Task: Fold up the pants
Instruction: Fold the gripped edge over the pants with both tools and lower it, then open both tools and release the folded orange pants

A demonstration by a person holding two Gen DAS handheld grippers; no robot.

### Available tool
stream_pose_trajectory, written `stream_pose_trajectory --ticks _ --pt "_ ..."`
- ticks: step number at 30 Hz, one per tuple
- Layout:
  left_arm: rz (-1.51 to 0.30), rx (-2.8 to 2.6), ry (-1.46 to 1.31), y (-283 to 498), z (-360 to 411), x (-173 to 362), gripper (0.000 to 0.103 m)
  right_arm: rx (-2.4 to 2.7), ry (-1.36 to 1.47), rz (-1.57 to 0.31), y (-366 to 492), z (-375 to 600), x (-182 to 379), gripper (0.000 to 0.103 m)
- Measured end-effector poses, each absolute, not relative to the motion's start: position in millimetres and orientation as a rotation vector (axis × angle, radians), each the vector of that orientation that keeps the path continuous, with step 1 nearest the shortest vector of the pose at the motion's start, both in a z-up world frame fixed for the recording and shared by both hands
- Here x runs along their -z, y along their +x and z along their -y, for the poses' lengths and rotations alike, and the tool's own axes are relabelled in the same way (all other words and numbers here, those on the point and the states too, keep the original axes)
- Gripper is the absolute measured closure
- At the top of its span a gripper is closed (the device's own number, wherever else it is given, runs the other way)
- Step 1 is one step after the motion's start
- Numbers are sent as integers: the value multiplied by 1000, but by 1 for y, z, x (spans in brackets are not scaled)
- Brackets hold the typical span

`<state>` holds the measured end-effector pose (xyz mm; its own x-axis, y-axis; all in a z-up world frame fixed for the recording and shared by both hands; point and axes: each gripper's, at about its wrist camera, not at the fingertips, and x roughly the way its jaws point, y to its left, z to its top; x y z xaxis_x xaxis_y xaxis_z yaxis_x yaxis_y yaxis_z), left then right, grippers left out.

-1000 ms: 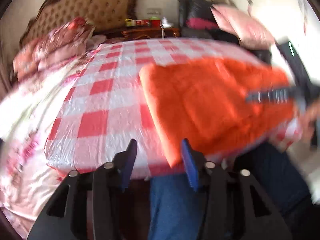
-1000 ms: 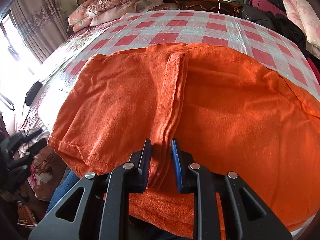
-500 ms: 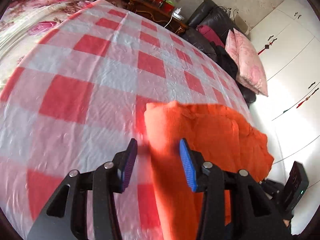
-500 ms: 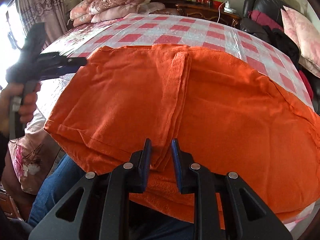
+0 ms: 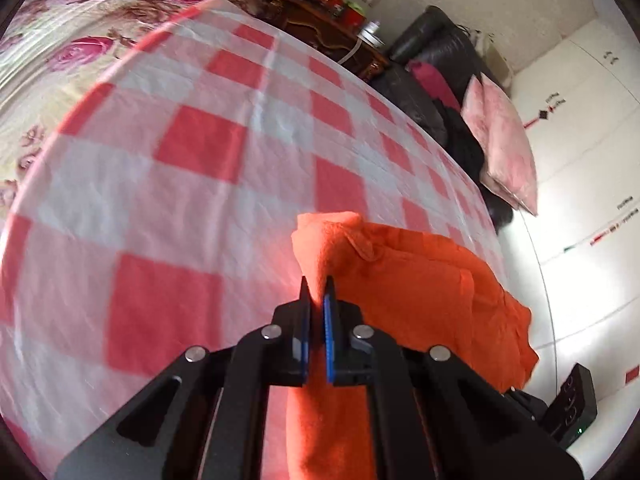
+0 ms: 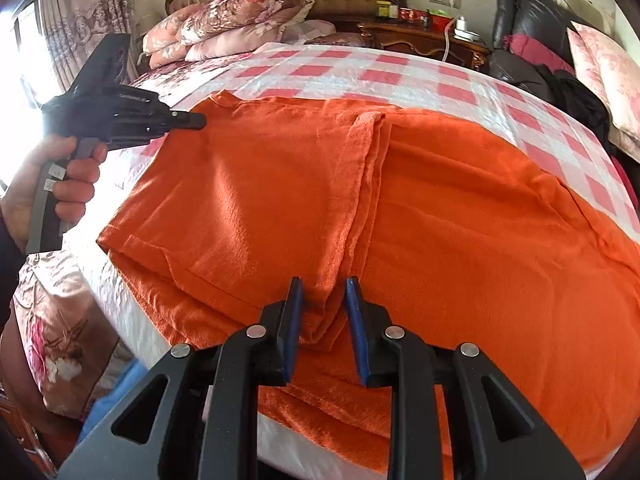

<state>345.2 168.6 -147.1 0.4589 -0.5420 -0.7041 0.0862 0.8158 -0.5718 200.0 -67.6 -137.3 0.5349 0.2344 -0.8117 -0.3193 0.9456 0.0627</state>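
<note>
With my left gripper (image 5: 316, 294) pinched on the far corner of the pants (image 6: 420, 216) spread on the bed (image 5: 192, 184) and my right gripper (image 6: 322, 300) part open astride the near folded edge, I'd close the right first, then lift both evenly.

Orange pants (image 6: 440, 208) on a red-and-white checked bedsheet (image 5: 192, 184).

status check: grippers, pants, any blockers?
Left gripper shut on far corner of orange pants. Right gripper open, straddling the near centre fold. Pants flat on checkered bed cover; nothing in the way.
</note>
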Motion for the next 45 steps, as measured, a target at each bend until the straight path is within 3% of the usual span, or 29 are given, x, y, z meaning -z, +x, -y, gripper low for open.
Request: stream_pose_trajectory --ticks 3,6,8,10,12,25,26,28,37,45 --pt "-1036 392 -495 349 -176 148 98 -362 -107 -958 206 58 137 77" --pt "-1023 353 -480 342 -178 145 78 -371 -48 -977 204 70 133 72" --pt "-995 357 -481 329 -181 137 68 -318 -14 -936 195 89 119 58" --pt "-956 349 -464 314 -181 127 60 -237 -18 -885 187 109 109 35" --pt "-929 328 -447 296 -179 119 55 -155 -45 -880 183 126 107 34" --pt "-845 141 24 197 -76 107 52 143 -125 -985 180 176 136 31" --pt "-855 136 52 196 -68 111 46 149 -126 -986 179 176 137 30" --pt "-899 116 91 198 -62 120 44 154 -130 -988 174 174 136 29" --pt "-919 106 78 193 -69 132 35 172 -117 -972 166 178 139 22" --pt "-856 13 -88 173 -119 105 31 92 -70 -902 166 166 113 20"
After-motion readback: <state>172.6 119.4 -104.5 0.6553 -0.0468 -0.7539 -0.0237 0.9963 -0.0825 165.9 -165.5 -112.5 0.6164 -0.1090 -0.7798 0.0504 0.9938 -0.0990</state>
